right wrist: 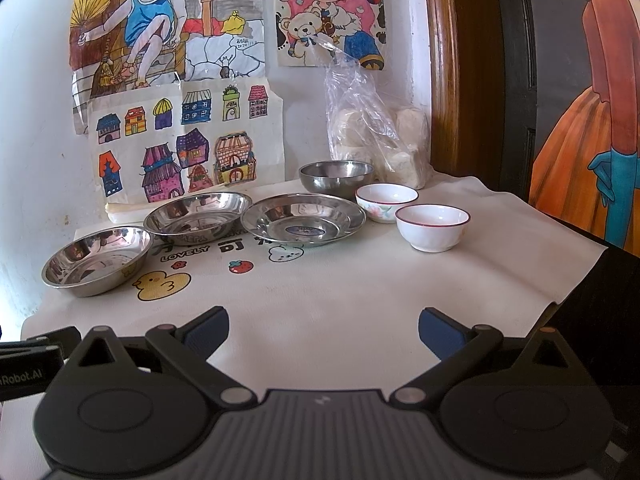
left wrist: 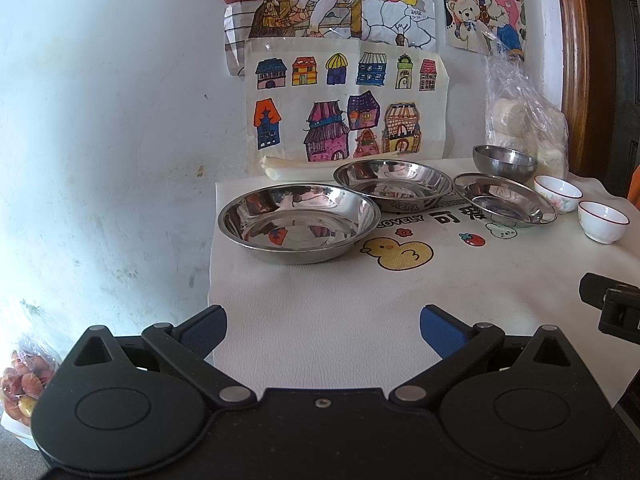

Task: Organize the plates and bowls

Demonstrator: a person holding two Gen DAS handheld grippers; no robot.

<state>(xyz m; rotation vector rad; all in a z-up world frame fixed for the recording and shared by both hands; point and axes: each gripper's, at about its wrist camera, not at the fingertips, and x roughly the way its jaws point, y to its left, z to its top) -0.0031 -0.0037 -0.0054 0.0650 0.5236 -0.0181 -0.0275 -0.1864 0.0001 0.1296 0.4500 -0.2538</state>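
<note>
Three shallow stainless steel plates sit in a loose diagonal row on the white printed tablecloth (right wrist: 360, 280): the nearest steel plate (right wrist: 96, 260) at the left edge of the cloth, the middle steel plate (right wrist: 198, 214) just behind it with rims nearly touching, and the flat-rimmed steel plate (right wrist: 303, 218) to its right. Behind that one stands a small steel bowl (right wrist: 336, 176), and to the right two white ceramic bowls: the flowered bowl (right wrist: 386, 201) and the red-rimmed bowl (right wrist: 432, 226), close together, possibly touching.

Nothing is stacked yet, so the job looks to be at its start. The left gripper (left wrist: 323, 330) hovers low over the bare near part of the cloth, jaws spread wide and empty; the right gripper (right wrist: 323, 330) does the same beside it, likewise empty and wide apart.

A sensible first step is nesting the plates. The left gripper faces the nearest steel plate (left wrist: 298, 222), so it should approach level, pinch the near rim with one pad inside and one under the lip, and lift only enough to clear the neighbour. Polished steel is slippery and thin, so a deep bite on the rim matters. The right gripper suits the ceramic bowls; these probably chip if knocked together, so lower one into the other gently. Keep clear of the plastic bag of buns (right wrist: 376, 144) against the wall.
</note>
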